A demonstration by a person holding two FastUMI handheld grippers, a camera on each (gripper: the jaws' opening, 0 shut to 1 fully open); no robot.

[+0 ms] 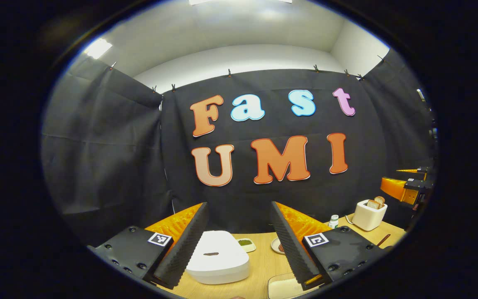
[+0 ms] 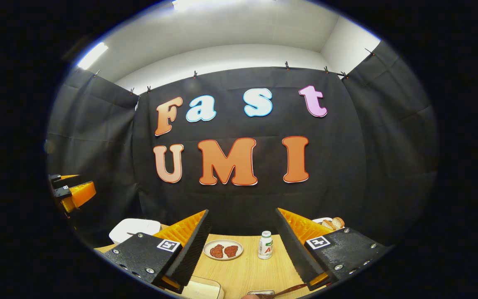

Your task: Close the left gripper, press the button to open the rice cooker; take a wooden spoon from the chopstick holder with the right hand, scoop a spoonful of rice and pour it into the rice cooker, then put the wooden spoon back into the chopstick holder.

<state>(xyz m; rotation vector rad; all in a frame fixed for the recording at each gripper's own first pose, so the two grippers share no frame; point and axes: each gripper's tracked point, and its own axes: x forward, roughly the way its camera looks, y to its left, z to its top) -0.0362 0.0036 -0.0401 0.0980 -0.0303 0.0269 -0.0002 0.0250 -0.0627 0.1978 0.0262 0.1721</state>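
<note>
The white rice cooker (image 1: 218, 257) sits on the wooden table (image 1: 259, 265) with its lid down, at about six o'clock in the left gripper view, framed between that gripper's two fingers and lying beyond them. A dark slot or button marks the top of its lid. In the right gripper view the same cooker (image 2: 133, 229) shows at eight o'clock, partly behind the right gripper's near finger.

The left gripper (image 1: 239, 243) hangs above the table with its fingers spread wide and nothing between them. The right gripper (image 2: 243, 249) is likewise spread and empty; it also appears at three o'clock in the left gripper view as orange and black parts at the edge.

Just past the cooker, a small dish (image 1: 246, 244) holds something green, perhaps tea leaves or herbs; the view is too small to be sure. A round plate (image 2: 223, 250) at six o'clock in the right gripper view carries two reddish-brown pieces of meat. Beside it, toward five o'clock, stands a small white bottle (image 2: 265, 245) with a green cap, upright.

A cream toaster (image 1: 369, 214) at four o'clock in the left gripper view holds two slices of bread in its slots. A pale rectangular tray (image 1: 284, 287) lies at the bottom edge, its contents hidden. A thin dark wooden handle (image 2: 288, 289) lies at the bottom of the right gripper view.
</note>
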